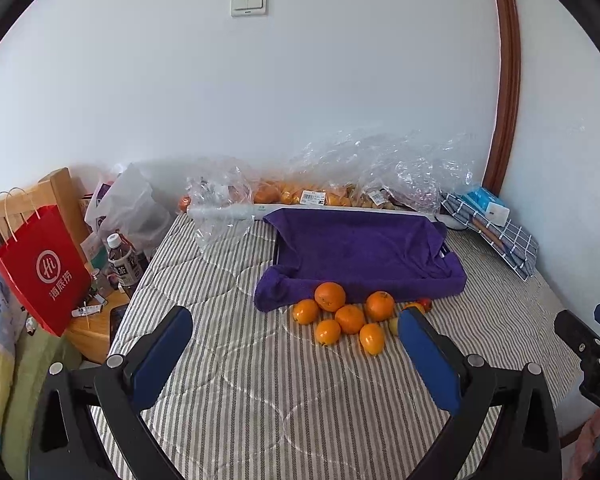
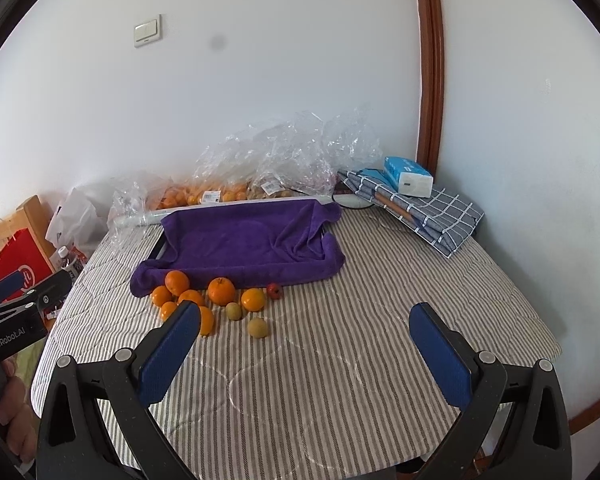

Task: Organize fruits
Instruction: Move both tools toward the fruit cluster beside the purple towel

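Both wide-open and empty, the left gripper (image 1: 296, 334) and right gripper (image 2: 305, 326) are hovering near loose oranges (image 2: 221, 290) heaped before a towel-lined tray (image 2: 244, 240), apparently awaiting sorting.

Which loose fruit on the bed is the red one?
The small red fruit at the right end of the cluster, against the purple towel's front edge. The rest are orange or yellowish-green.

- Soft, even daylight fills both views; the white wall (image 1: 300, 92) is bright but not blown out.
- Shadows are faint, with small soft ones under the oranges (image 1: 350, 318).
- Crumpled clear plastic (image 2: 300, 148) at the far side catches small glints.
- Fisheye bending curves the door frame (image 2: 432, 68); the corners go black.
- A dark smudge (image 2: 217, 42) sits on the right view.
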`<state>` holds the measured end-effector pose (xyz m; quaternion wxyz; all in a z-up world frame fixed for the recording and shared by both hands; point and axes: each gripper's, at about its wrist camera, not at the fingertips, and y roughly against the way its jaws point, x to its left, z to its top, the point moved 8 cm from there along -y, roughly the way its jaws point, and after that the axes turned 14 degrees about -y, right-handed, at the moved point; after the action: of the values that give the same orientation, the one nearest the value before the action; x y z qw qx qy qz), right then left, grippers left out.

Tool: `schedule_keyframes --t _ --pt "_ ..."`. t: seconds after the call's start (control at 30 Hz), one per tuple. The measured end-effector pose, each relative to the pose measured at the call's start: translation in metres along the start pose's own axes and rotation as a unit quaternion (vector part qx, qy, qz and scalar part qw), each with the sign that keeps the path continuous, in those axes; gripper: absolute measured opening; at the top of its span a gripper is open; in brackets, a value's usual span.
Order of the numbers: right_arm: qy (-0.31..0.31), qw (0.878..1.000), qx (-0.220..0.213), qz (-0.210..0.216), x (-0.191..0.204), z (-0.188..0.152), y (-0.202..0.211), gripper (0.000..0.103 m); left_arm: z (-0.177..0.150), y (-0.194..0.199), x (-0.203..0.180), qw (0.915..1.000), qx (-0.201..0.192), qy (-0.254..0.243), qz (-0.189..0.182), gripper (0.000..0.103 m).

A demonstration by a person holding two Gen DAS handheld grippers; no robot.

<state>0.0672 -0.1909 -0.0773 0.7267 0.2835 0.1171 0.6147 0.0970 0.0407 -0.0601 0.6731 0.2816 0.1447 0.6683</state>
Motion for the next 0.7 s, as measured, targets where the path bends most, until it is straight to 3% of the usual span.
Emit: schedule_keyframes --t 0.33,0.57,0.7 --pt "-0.019 1.0 0.025 0.006 -0.004 -0.004 -0.063 0.102 -0.018 -0.053 0.024 0.9987 0.031 0.039 0.004 0.103" --pt "-0.019 0.996 0.091 0.003 -0.005 -0.028 -0.113 0.095 -0.034 -0.089 0.029 0.9972 0.058 0.046 -0.01 0.103" --pt "-0.003 0.995 0.095 -0.002 -0.005 -0.041 -0.132 0.093 -0.045 -0.107 0.029 0.9959 0.068 0.054 -0.025 0.099"
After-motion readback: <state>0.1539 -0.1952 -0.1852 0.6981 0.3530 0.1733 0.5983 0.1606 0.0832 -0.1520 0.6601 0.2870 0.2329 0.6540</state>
